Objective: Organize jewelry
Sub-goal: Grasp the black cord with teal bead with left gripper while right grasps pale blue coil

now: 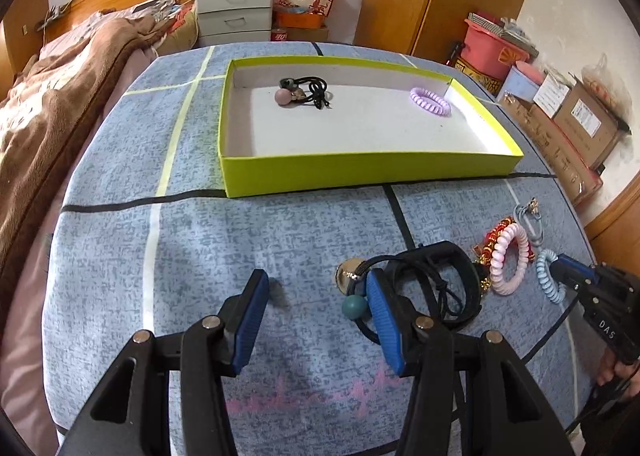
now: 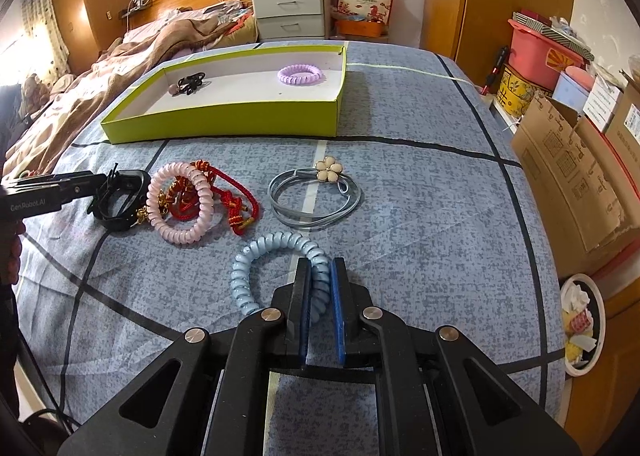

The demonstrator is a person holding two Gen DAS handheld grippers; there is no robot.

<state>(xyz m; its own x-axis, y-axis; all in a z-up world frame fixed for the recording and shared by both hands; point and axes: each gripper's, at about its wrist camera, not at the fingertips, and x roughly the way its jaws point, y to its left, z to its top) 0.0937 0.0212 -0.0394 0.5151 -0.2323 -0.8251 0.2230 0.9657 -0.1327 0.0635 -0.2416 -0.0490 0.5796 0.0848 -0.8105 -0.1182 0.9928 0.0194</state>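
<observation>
While your right tongs (image 2: 320,288) are pinched narrow on the near arc of the pale blue coil band (image 2: 256,264), the rest of that loop lies out to their left on the bed cover (image 2: 420,216), and the lime-green box (image 2: 224,120) sits well ahead and to the left of them, its long side running across your view. That makes the carry a forward-left one, judged from here, over the pink coil band (image 2: 176,204) and red cord bracelet (image 2: 228,200) between. Your left tongs (image 1: 316,316) stand wide, holding nothing; the black hair ties with the teal bead (image 1: 354,306) lie just beside and beyond their right finger, so they are the nearer pair for that cluster.
</observation>
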